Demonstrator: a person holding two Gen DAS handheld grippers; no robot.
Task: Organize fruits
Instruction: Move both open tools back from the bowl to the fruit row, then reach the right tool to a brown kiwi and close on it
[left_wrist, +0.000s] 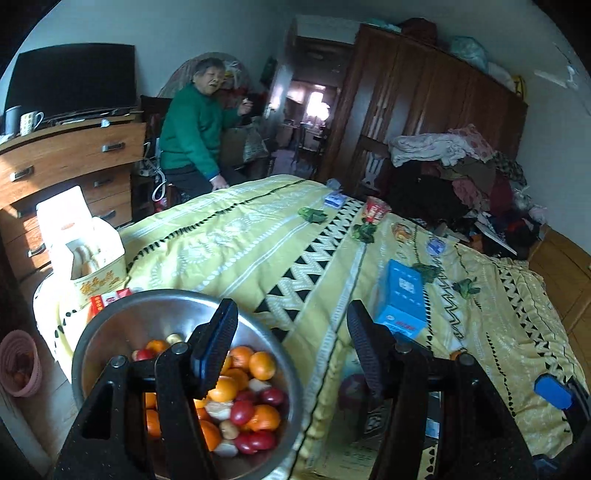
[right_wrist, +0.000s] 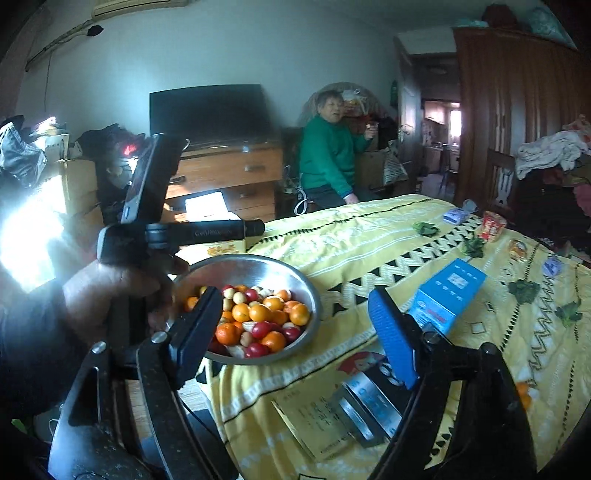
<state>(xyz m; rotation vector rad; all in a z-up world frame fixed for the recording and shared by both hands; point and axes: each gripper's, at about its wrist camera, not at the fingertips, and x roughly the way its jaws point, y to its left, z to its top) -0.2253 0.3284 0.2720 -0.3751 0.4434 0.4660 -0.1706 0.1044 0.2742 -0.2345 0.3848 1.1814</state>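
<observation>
Left wrist view shows the left gripper (left_wrist: 291, 347) spread wide and holding nothing, hanging over the yellow bedspread (left_wrist: 258, 243) just beside a steel bowl (left_wrist: 122, 325) at the bed's edge. Oranges (left_wrist: 262, 365) and small red fruits (left_wrist: 242, 411) fill the bowl. Nearby lies a blue box (left_wrist: 400, 299). The right gripper (right_wrist: 295, 328) is also spread and empty, near the bowl.

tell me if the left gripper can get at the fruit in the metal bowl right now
Probably yes: the left gripper is open, and the metal bowl sits just below it, uncovered, with the fruit exposed on top.
</observation>
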